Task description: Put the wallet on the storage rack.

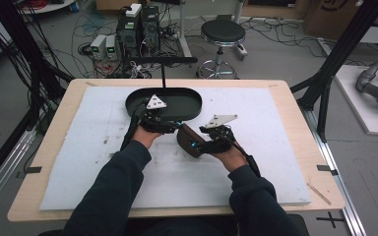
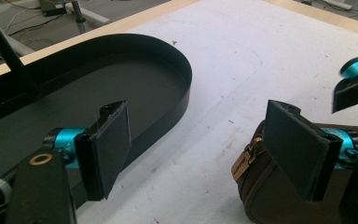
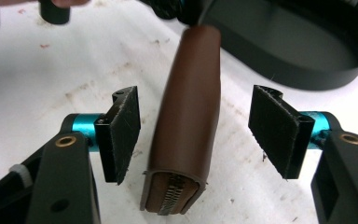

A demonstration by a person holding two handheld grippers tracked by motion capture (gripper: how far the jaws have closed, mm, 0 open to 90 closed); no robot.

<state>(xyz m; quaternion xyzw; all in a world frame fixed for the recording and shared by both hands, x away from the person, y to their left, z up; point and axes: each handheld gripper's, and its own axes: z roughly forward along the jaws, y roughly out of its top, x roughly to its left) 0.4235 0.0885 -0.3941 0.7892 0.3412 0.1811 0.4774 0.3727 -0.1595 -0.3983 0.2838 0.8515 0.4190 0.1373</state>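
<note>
1. Work surface: a white foam mat (image 1: 256, 172) covers most of a light wooden table (image 1: 54, 162).
2. A black oval metal tray with a low upright wall (image 1: 187, 105) sits on the mat at the far middle, in front of both hands.
3. Item in hand: a brown leather pouch with a brass zipper (image 3: 189, 112), long and narrow, lies on the mat just near of the tray, between the two grippers. In the right gripper view its zipper end faces the camera and its far end reaches up close to the tray wall.
4. Right gripper (image 3: 193, 135): jaws stand apart, one on each side of the pouch. A clear gap shows between each black pad and the leather, so nothing is clamped.
5. Left gripper (image 2: 205, 149): jaws wide apart over bare mat, gripping nothing. Its one pad stands by the tray wall; the other stands in front of the pouch's zipper end (image 2: 247, 161). Contact with the pouch cannot be told.
6. In the high view, the left gripper (image 1: 152, 120) sits at the tray's near rim, the right gripper (image 1: 211, 140) beside the pouch (image 1: 187, 140).
</note>
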